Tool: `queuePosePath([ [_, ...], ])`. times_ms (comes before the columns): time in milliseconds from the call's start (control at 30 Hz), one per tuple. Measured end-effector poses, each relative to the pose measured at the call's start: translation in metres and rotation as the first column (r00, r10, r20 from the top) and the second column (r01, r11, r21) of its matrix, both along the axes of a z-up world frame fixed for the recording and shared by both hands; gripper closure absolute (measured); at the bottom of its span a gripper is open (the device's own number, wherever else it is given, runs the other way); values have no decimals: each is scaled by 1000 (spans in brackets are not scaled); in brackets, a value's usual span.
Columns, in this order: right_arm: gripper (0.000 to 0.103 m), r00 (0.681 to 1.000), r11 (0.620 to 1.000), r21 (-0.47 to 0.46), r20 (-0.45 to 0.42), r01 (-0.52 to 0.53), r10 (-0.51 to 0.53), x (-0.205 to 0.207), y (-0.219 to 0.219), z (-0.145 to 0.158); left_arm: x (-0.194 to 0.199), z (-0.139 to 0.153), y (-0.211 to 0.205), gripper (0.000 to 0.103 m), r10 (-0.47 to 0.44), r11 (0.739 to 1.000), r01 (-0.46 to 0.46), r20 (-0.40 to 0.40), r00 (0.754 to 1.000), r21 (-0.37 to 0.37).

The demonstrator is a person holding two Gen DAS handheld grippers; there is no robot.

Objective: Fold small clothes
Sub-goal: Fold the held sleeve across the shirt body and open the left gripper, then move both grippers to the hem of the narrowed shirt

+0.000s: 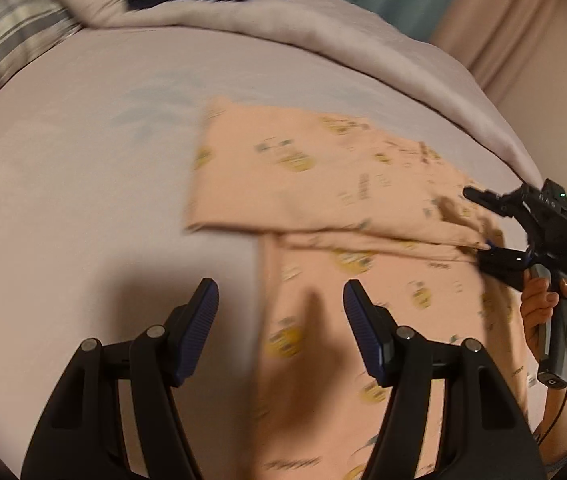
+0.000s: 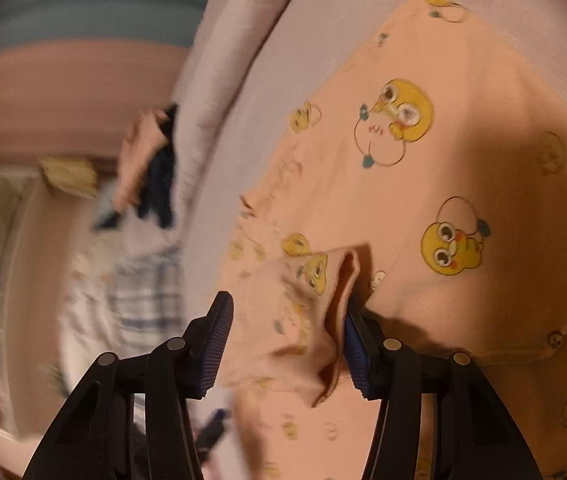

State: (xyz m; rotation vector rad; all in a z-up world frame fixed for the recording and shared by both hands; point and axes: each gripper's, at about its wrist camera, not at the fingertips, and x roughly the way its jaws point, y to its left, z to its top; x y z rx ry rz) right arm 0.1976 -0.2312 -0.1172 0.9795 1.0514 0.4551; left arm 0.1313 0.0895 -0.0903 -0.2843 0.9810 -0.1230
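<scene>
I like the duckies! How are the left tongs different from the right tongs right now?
The left tongs are open with nothing between their pads, hanging over the peach duck-print garment. The right tongs have a bunched fold of that garment between their pads; whether they pinch it is unclear. The left tongs sit over the garment's near edge, the right tongs at its far side. Both have black arms and blue ribbed pads.
</scene>
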Motion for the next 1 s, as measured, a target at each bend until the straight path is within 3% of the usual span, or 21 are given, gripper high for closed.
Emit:
queuePosePath([
  [33, 65, 1000, 999, -53, 10, -12, 13, 1, 5, 3, -5, -2, 7, 38, 25, 1000, -25, -5, 1000, 6],
  [100, 95, 998, 974, -221, 31, -46, 54, 5, 17, 11, -18, -7, 27, 38, 64, 998, -64, -22, 998, -4],
  [133, 96, 997, 958, -283, 43, -54, 70, 6, 21, 14, -20, -9, 33, 38, 79, 997, -80, -37, 996, -20],
  [167, 97, 993, 933, -354, 70, -67, 98, 7, 26, 21, -22, -11, 37, 38, 87, 996, -89, -46, 995, -29],
  [267, 97, 979, 896, -441, 158, -49, 132, 5, 27, 48, -25, -12, 39, 38, 94, 995, -96, -52, 994, -26],
  [433, 97, 955, 880, -469, 287, 72, 75, 2, -17, 94, -24, -13, 32, 38, 74, 996, -76, -58, 996, -38],
  [533, 97, 963, 840, -531, 266, 114, 38, 5, -44, 86, -21, -15, 25, 38, 54, 998, -56, -63, 997, -37],
  [667, 97, 987, 845, -534, 149, 33, 55, 18, -64, 49, -18, -17, 18, 38, 40, 999, -42, -68, 997, -25],
  [700, 97, 990, 836, -548, 127, 21, 59, 21, -63, 42, -17, -17, 17, 38, 37, 999, -39, -69, 997, -24],
  [733, 95, 993, 804, -594, 104, 22, 50, 25, -67, 33, -17, -16, 17, 38, 35, 999, -37, -69, 997, -27],
  [767, 95, 994, 781, -624, 99, 32, 38, 27, -68, 31, -17, -15, 18, 38, 31, 999, -33, -68, 997, -31],
  [867, 91, 993, 797, -601, 116, 62, 10, 26, -77, 32, -18, -15, 18, 38, 19, 1000, -20, -71, 997, -13],
  [967, 76, 985, 702, -698, 172, 139, -24, 19, -77, 46, -17, -18, 18, 38, 18, 1000, -19, -79, 997, -15],
  [1000, 74, 981, 698, -700, 192, 152, -21, 16, -76, 51, -18, -17, 17, 37, 17, 1000, -18, -78, 997, -17],
])
